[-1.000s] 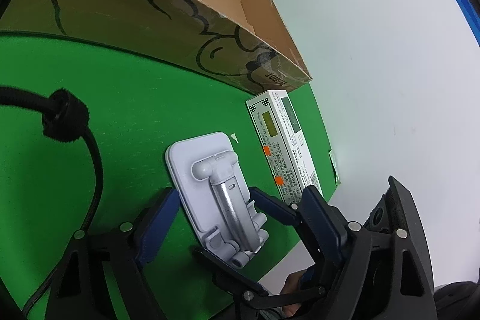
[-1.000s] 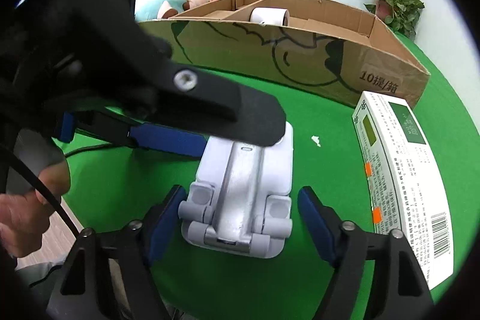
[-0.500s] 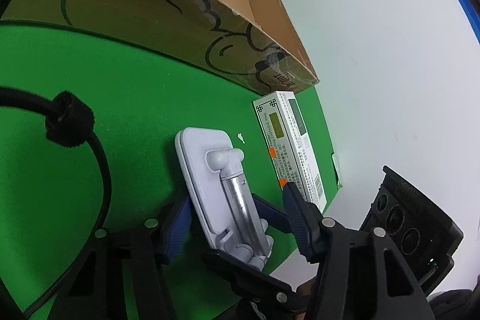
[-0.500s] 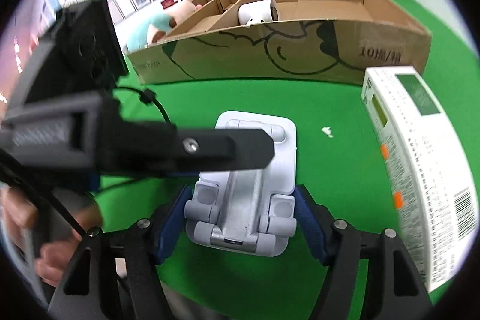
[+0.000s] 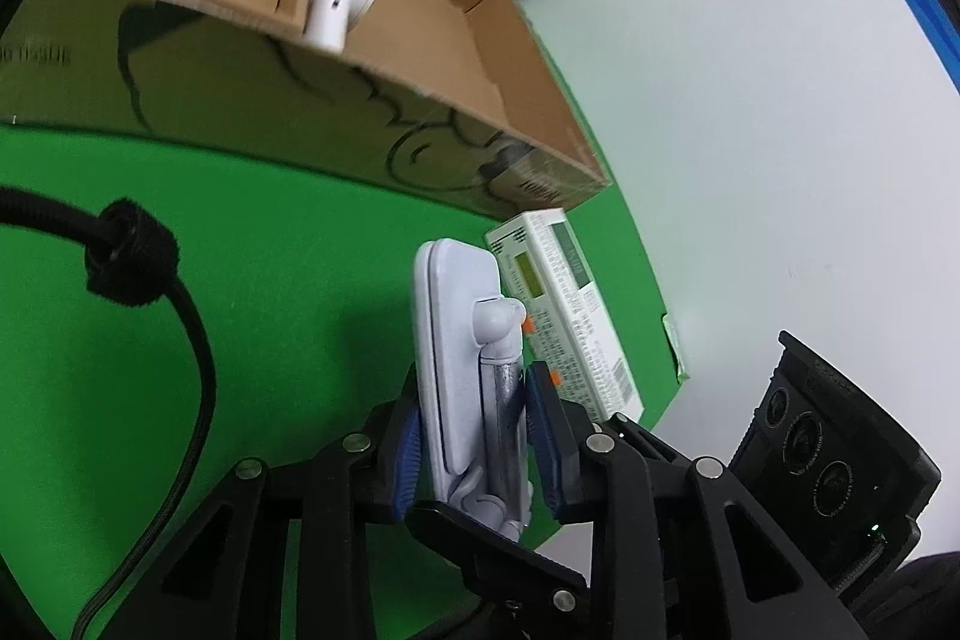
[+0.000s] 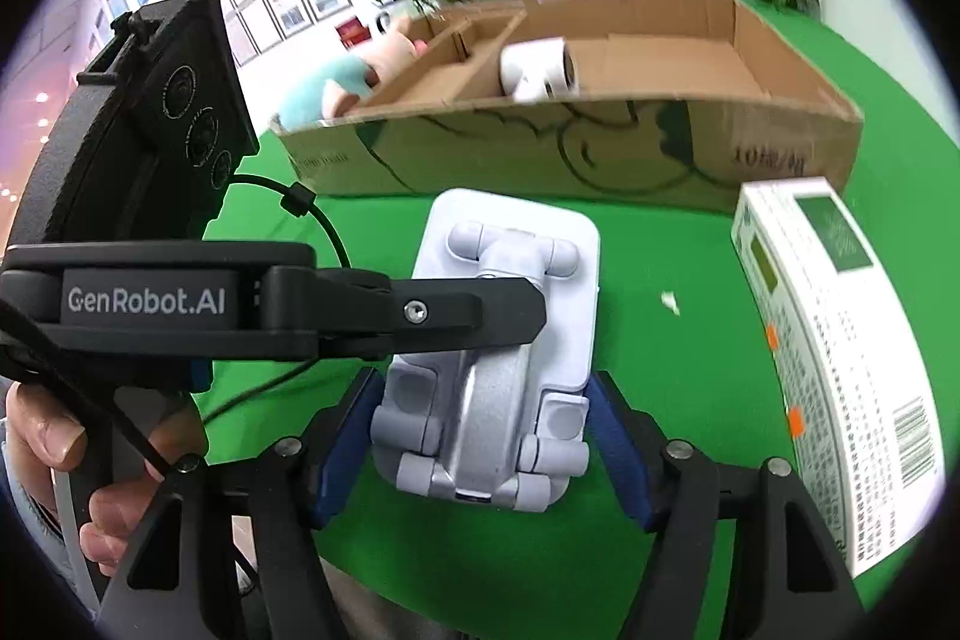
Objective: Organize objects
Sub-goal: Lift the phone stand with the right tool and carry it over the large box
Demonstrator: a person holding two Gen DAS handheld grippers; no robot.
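A pale lilac folded phone stand (image 5: 459, 340) with a silver arm is lifted above the green table. My left gripper (image 5: 474, 436) is shut on it, pads against its flat base and its arm. In the right wrist view the stand (image 6: 510, 328) sits between the fingers of my right gripper (image 6: 480, 436), which is shut on its hinged end; the left gripper's finger (image 6: 390, 313) crosses over it. The cardboard box (image 6: 570, 148) stands behind, holding a white roll-shaped object (image 6: 540, 70).
A long white printed carton (image 6: 840, 352) lies on the green table (image 6: 660, 250) to the right, also in the left wrist view (image 5: 564, 304). A plush toy (image 6: 348, 82) sits by the box's left end. Potted plants stand behind. A black cable (image 5: 180, 340) hangs at left.
Both grippers have closed on the phone stand. It has been lifted off the table and tipped onto its edge between the left fingers. The box now looks closer.
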